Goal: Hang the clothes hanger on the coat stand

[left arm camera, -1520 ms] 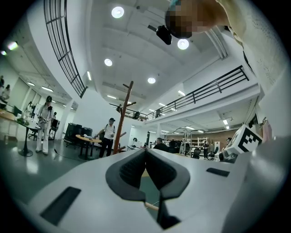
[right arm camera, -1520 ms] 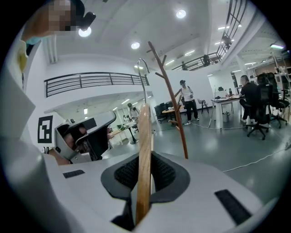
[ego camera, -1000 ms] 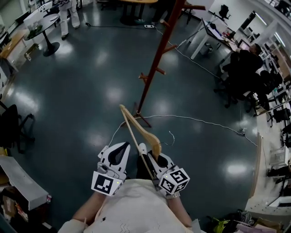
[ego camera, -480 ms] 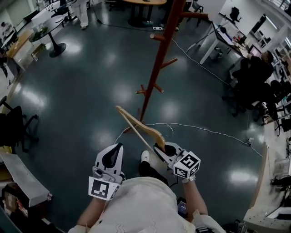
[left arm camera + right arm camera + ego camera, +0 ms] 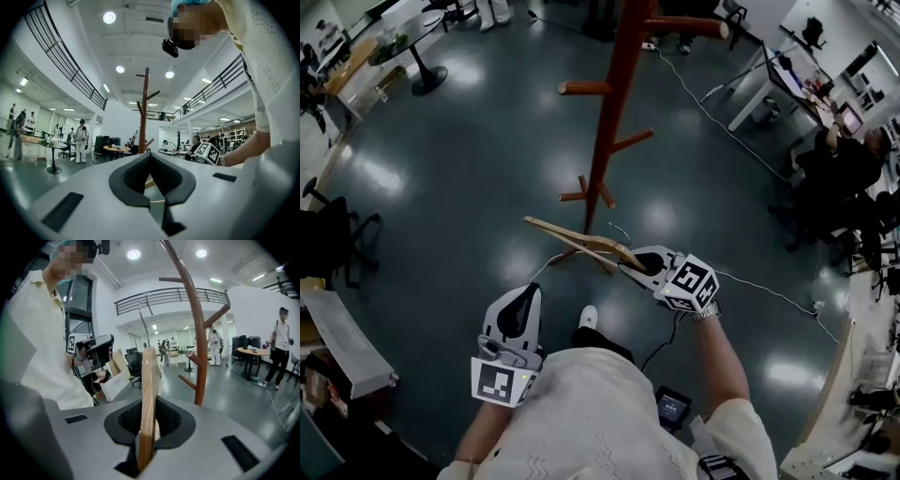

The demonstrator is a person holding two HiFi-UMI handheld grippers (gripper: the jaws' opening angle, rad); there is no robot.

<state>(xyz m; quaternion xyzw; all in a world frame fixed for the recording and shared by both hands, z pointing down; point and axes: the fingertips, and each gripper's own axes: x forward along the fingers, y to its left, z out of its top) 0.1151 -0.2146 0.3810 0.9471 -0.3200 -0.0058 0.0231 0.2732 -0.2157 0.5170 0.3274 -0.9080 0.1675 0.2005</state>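
The wooden clothes hanger [image 5: 574, 238] lies almost level in the head view, one arm reaching left, and my right gripper [image 5: 630, 266] is shut on its middle. In the right gripper view the hanger [image 5: 147, 394] stands upright between the pads, its metal hook [image 5: 143, 319] above it. The red-brown coat stand [image 5: 615, 103] rises just beyond the hanger, apart from it; it also shows as a curved pole [image 5: 198, 338] with pegs. My left gripper [image 5: 527, 294] hangs lower left, shut and empty, pointing at the stand [image 5: 144, 112].
A white cable [image 5: 769, 289] runs across the dark floor to the right. Desks and a seated person [image 5: 844, 169] fill the right side. A round table [image 5: 412, 47] stands far left, an office chair [image 5: 328, 242] at the left edge. People stand in the background [image 5: 280, 348].
The stand has come much nearer. My right gripper has swung right and rolled, so the hanger went from steeply slanted to almost level. The left gripper shifted slightly left and down in view.
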